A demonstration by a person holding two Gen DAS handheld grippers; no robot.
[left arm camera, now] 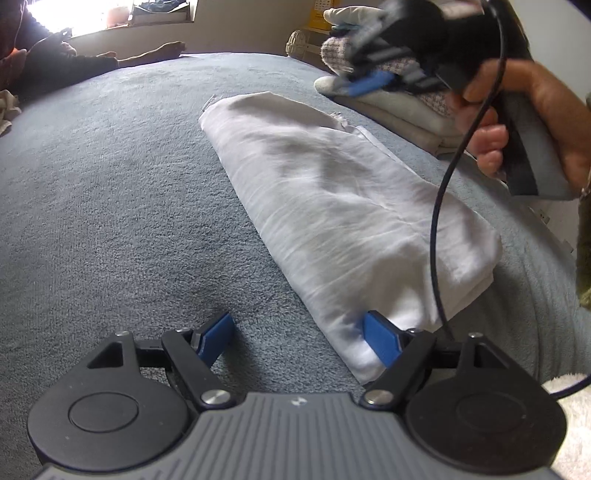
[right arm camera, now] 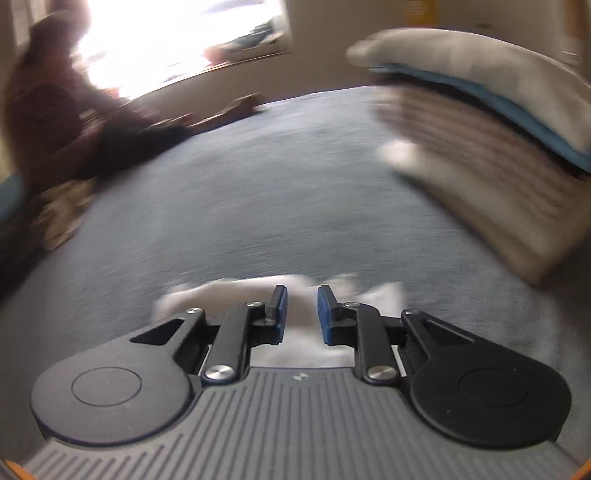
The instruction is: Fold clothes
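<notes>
left gripper (left arm camera: 299, 339) fingers spread wide beside the folded white cloth (left arm camera: 332, 206) — right gripper (right arm camera: 302, 314) fingers parted, grasping nothing

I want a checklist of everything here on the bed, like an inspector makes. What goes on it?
Surface: grey-blue blanket, soft and bare around the work.
Job's things: folded white cloth lying flat; a stack of folded clothes beyond it.
Clutter: a crumpled beige cloth at the far left edge.
Grippers: left gripper with jaws wide open, one pad resting against the white cloth's near end; right gripper with jaws slightly apart, raised over the cloth's far end, view blurred.
Cables: black cable hanging from the right gripper across the cloth.
Surroundings: bright window; a person sitting at the far side.
</notes>
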